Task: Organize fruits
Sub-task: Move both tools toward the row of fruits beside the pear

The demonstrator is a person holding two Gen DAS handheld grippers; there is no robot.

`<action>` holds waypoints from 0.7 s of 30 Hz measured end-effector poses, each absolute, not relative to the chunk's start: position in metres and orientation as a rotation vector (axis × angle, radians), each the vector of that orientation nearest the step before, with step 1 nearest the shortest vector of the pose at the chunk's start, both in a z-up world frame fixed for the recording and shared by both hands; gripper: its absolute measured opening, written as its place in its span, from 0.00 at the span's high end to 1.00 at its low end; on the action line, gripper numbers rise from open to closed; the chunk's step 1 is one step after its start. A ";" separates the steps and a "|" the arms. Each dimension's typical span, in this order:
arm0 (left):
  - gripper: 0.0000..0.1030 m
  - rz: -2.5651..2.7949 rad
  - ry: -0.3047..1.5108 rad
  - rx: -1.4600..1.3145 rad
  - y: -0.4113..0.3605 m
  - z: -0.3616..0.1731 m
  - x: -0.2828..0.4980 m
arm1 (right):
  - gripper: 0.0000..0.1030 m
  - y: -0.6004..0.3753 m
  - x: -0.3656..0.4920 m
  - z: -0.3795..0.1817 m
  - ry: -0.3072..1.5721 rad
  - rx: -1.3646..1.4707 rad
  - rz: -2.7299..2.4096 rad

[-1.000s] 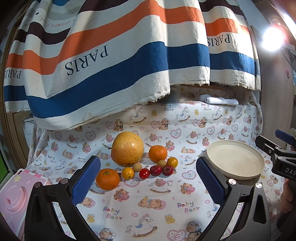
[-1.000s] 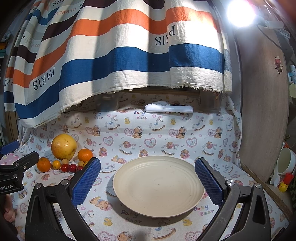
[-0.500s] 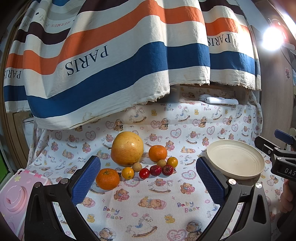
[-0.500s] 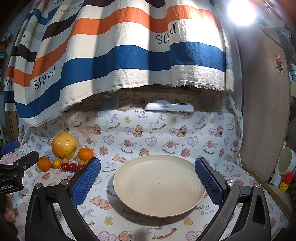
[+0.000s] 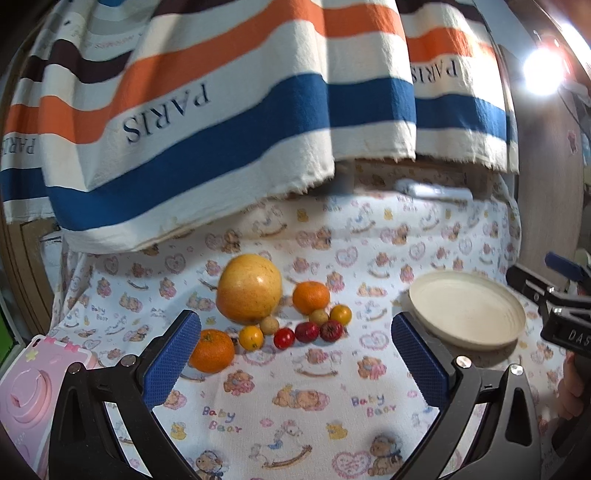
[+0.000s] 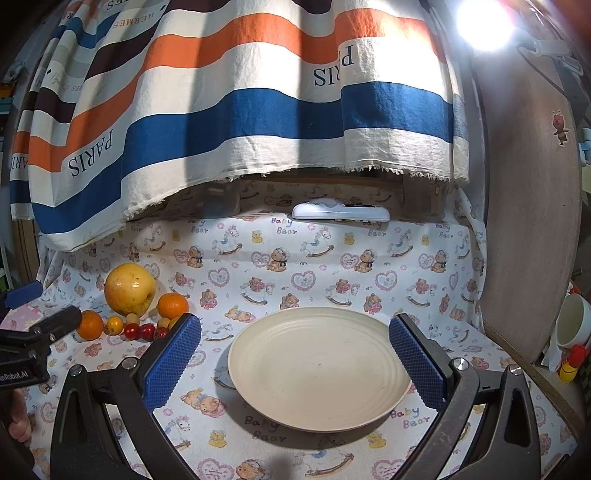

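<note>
Fruits (image 5: 273,314) lie just ahead of the left gripper (image 5: 295,354), its jaws wide and empty, the nearest orange (image 5: 212,350) beside its left pad. Farther right, the right gripper (image 6: 295,358), equally wide, frames the bare plate (image 6: 319,369).

Bright lamp (image 6: 484,22) upper right, blown out with glare. Cloth (image 5: 295,387) evenly lit; plate (image 6: 317,369) throws a soft shadow to its left. Left view slightly motion-blurred, right view sharper. Strong fisheye bending; corners go black.
</note>
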State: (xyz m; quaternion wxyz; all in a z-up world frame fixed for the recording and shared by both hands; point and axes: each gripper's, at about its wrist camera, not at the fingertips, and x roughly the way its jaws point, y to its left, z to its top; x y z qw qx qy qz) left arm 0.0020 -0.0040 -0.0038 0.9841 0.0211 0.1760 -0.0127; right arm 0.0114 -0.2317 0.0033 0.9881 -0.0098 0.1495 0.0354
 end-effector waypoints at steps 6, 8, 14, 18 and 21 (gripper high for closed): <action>0.01 -0.009 0.444 0.054 -0.004 -0.013 0.010 | 0.00 -0.225 0.010 0.001 0.323 -0.028 0.136; 0.01 -0.010 0.488 0.042 -0.001 -0.016 0.016 | 0.00 -0.224 0.013 0.000 0.352 -0.027 0.164; 0.01 0.006 0.542 0.042 0.003 -0.019 0.022 | 0.00 -0.228 0.011 -0.002 0.400 0.035 0.173; 0.01 0.031 0.513 0.084 -0.001 -0.016 0.018 | 0.00 -0.226 0.013 -0.003 0.416 0.010 0.176; 0.00 -0.004 0.492 0.080 -0.002 -0.011 0.015 | 0.00 -0.227 0.013 -0.004 0.421 0.024 0.154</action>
